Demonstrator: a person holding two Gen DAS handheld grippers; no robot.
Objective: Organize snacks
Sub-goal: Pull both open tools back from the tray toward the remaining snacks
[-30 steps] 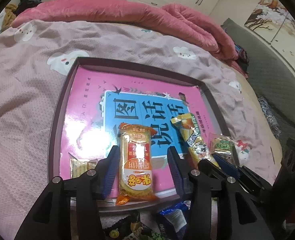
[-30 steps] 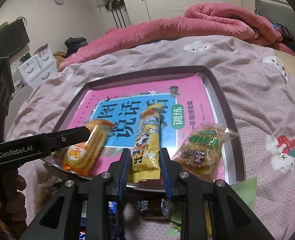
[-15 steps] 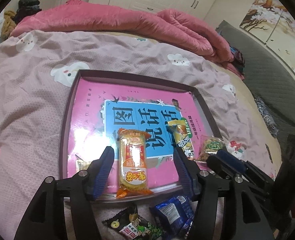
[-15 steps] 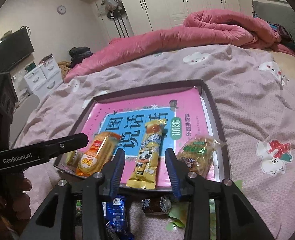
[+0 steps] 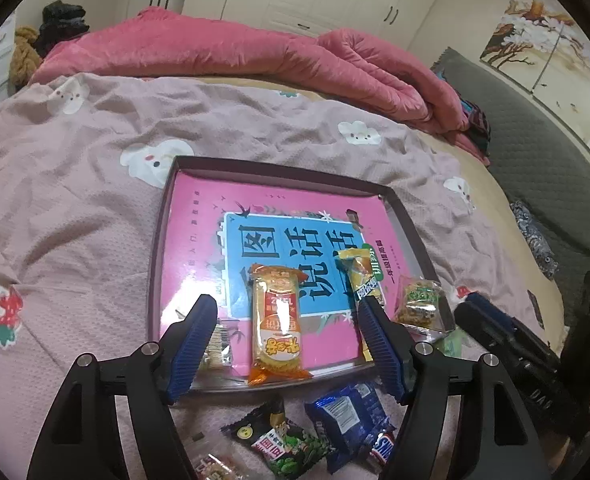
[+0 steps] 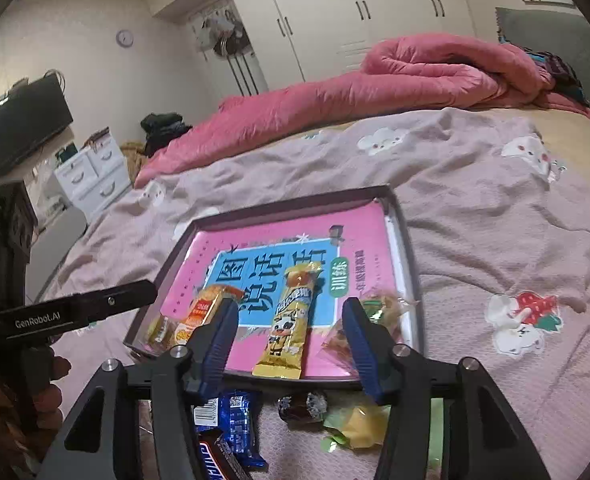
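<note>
A dark tray (image 5: 157,264) (image 6: 409,256) lined with a pink and blue book lies on the bed. An orange cracker pack (image 5: 277,322) (image 6: 205,308) rests on it, lined up between the fingers of my left gripper (image 5: 287,338), whose jaws are opening and clear of it. A yellow milk bar (image 6: 293,322) (image 5: 361,276) lies on the tray in front of my right gripper (image 6: 291,344), jaws opening, pads off the bar. A clear pack with a green label (image 5: 419,306) (image 6: 375,312) sits at the tray's right. A small pack (image 5: 217,350) lies at the near left corner.
Loose snacks lie on the pink bedspread before the tray: a blue wrapper (image 5: 347,420) (image 6: 237,420), a black and green pack (image 5: 283,440), a dark candy (image 6: 303,404), a yellow-green wrapper (image 6: 359,426). A rolled pink duvet (image 5: 235,56) lies behind. A hand (image 6: 11,408) holds the left gripper.
Both grippers have let go of their snacks, opened wider and drawn back and up. The cracker pack and the milk bar stay on the tray. More loose snacks show below.
</note>
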